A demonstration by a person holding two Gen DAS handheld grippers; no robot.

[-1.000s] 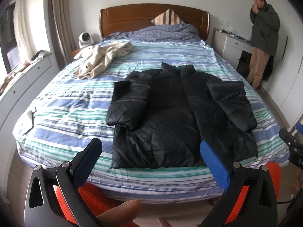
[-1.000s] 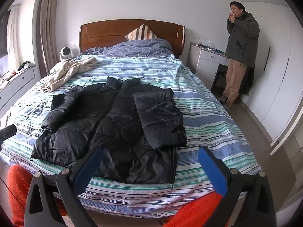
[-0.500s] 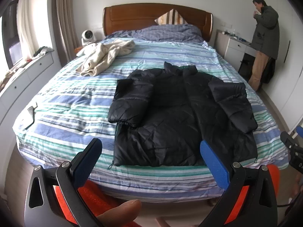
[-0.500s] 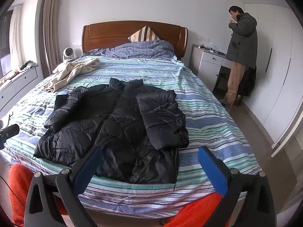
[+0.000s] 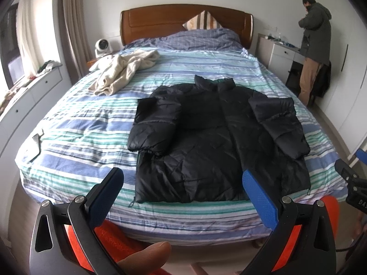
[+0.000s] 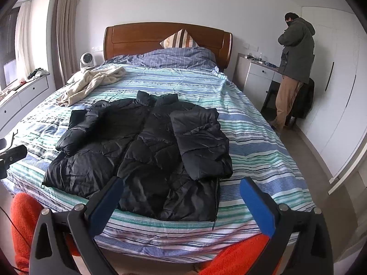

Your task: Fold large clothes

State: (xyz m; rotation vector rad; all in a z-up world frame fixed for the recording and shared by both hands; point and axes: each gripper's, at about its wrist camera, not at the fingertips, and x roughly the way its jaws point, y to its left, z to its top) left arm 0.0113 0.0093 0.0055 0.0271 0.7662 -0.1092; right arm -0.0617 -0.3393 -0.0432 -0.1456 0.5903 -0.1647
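The left hand-held gripper [image 5: 181, 190] and the right hand-held gripper [image 6: 181, 194] both have their jaws wide apart, holding nothing, short of the foot edge of the bed [image 5: 75, 137]. Directly ahead of both, the black puffer jacket [image 5: 215, 142] lies flat with sleeves folded onto its front, hem near the foot edge, collar and long axis pointing away toward the headboard [image 5: 160, 20]. Bare striped cover remains left and right of the jacket, a cream garment [image 5: 123, 71] lies far ahead-left, and only the right view shows open floor [image 6: 321, 171] beside the bed.
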